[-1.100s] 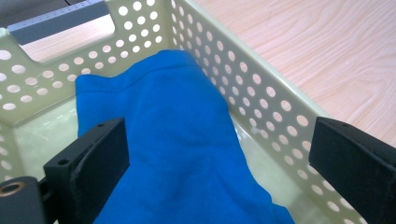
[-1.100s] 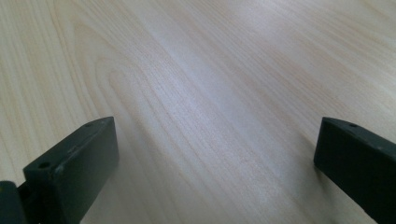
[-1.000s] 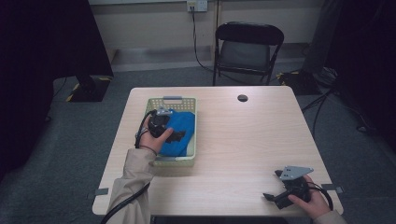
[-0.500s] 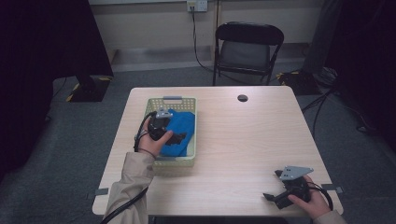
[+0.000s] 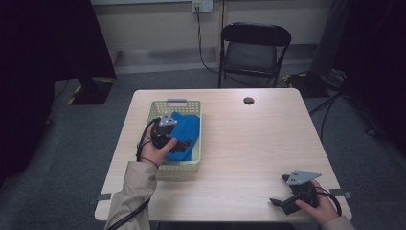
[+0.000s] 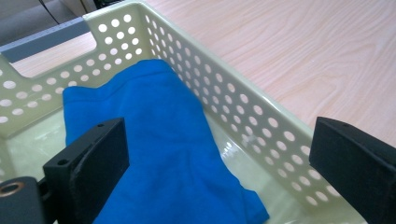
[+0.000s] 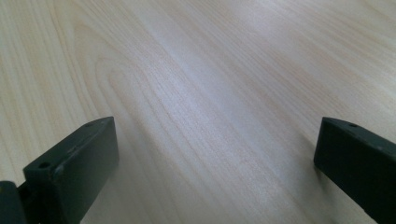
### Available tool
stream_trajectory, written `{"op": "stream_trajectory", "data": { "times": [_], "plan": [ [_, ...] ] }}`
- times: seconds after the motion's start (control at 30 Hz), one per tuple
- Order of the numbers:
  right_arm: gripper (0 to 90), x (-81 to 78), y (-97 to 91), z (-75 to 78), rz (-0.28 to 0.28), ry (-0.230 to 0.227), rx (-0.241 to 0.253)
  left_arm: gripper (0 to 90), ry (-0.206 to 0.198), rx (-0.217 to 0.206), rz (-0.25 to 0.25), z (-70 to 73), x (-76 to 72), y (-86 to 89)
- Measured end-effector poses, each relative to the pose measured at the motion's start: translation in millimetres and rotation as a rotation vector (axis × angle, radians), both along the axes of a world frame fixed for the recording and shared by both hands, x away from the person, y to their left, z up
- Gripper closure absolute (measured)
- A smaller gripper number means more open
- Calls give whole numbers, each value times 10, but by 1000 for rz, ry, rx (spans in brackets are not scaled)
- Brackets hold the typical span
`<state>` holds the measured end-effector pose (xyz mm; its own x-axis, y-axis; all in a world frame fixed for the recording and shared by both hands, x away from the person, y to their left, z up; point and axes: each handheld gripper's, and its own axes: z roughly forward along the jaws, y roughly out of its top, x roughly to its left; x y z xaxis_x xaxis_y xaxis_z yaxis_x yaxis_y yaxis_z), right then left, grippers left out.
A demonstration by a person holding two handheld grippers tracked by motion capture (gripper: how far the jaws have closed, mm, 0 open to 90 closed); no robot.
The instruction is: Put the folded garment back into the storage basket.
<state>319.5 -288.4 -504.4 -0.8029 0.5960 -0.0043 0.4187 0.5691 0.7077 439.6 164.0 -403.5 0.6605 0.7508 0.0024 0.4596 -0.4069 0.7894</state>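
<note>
Blue cloth (image 6: 154, 154) lies crumpled inside pale perforated basket (image 6: 243, 107), toward its right wall, on table (image 5: 249, 139). My left gripper (image 5: 165, 132) hangs just over cloth inside basket, jaws spread wide, one on each side of cloth, nothing pinched. Can't call it in or out job, but either way no grip on cloth right now. Right gripper (image 5: 287, 201) parked at near right table corner, jaws released over bare wood, idle.
</note>
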Motion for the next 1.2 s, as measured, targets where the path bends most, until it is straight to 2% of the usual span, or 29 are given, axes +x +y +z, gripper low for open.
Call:
{"op": "stream_trajectory", "data": {
  "times": [0.17,0.3,0.67,1.2],
  "plan": [
    [0,0,0,0,0,0,0,42,-18,14,-25,6,-78,-19],
    [0,0,0,0,0,0,0,41,-24,2,-31,3,-126,-19],
    [0,0,0,0,0,0,0,41,-41,6,-68,-21,-252,-56],
    [0,0,0,0,0,0,0,40,-55,7,-72,-10,-404,15]
  ]
}}
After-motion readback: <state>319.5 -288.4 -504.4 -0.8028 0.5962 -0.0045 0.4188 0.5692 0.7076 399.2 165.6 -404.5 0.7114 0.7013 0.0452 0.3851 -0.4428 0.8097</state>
